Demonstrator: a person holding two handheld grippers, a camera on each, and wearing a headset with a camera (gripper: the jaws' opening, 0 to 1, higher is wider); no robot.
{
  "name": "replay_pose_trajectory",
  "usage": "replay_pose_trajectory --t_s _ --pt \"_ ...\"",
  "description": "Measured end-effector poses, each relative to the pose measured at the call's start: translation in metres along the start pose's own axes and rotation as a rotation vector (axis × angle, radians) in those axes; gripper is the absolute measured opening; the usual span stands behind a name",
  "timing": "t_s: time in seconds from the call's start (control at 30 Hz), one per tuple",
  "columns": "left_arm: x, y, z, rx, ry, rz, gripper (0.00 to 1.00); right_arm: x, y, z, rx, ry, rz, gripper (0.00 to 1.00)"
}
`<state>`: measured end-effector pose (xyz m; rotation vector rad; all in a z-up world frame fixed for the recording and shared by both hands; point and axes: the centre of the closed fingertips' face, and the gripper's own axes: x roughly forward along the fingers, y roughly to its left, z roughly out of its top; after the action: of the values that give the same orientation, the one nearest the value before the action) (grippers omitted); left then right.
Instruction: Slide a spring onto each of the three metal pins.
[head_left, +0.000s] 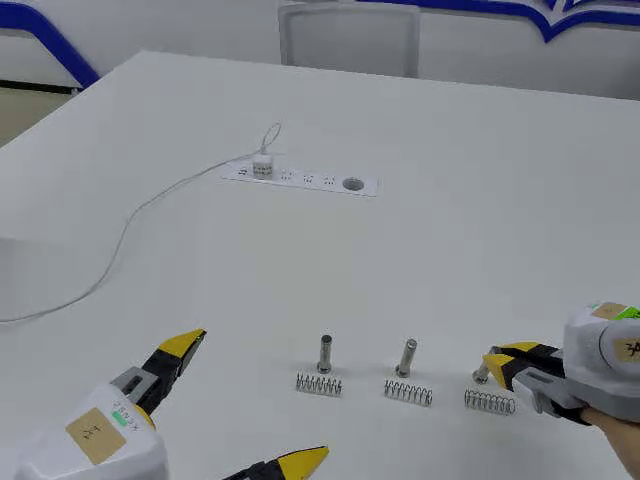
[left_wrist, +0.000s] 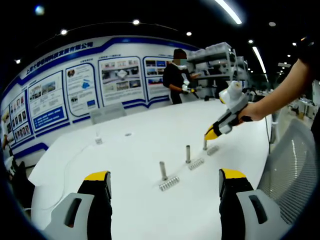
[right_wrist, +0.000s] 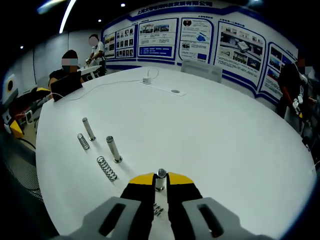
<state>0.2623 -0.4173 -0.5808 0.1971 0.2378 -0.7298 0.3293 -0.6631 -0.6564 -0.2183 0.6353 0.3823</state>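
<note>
Over the white desk (head_left: 450, 250) the left gripper (head_left: 245, 402) hovers with jaws wide open, while the right gripper (right_wrist: 160, 181) has narrow jaws pinched on the right pin (right_wrist: 160, 173). All three springs (head_left: 408, 393) lie flat, one beside each upright pin.

Blue-trimmed poster wall (left_wrist: 115, 75) stands behind white table (head_left: 480, 250).

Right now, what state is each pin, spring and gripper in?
left pin: upright, bare
middle pin: upright, bare
right pin: upright, bare, gripped at top
left spring: lying loose
middle spring: lying loose
right spring: lying loose
left gripper: open, empty
right gripper: shut on right pin
</note>
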Motion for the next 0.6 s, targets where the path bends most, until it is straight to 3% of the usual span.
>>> replay_pose_trajectory --t_s 0.4,0.6 --pt "0.000 0.000 0.001 0.015 0.000 0.006 0.89 -0.015 -0.006 0.002 0.017 -0.030 0.011 0.16" --pt "-0.001 0.000 0.002 0.023 -0.005 0.008 0.90 -0.026 -0.021 -0.010 0.039 -0.030 0.020 0.17"
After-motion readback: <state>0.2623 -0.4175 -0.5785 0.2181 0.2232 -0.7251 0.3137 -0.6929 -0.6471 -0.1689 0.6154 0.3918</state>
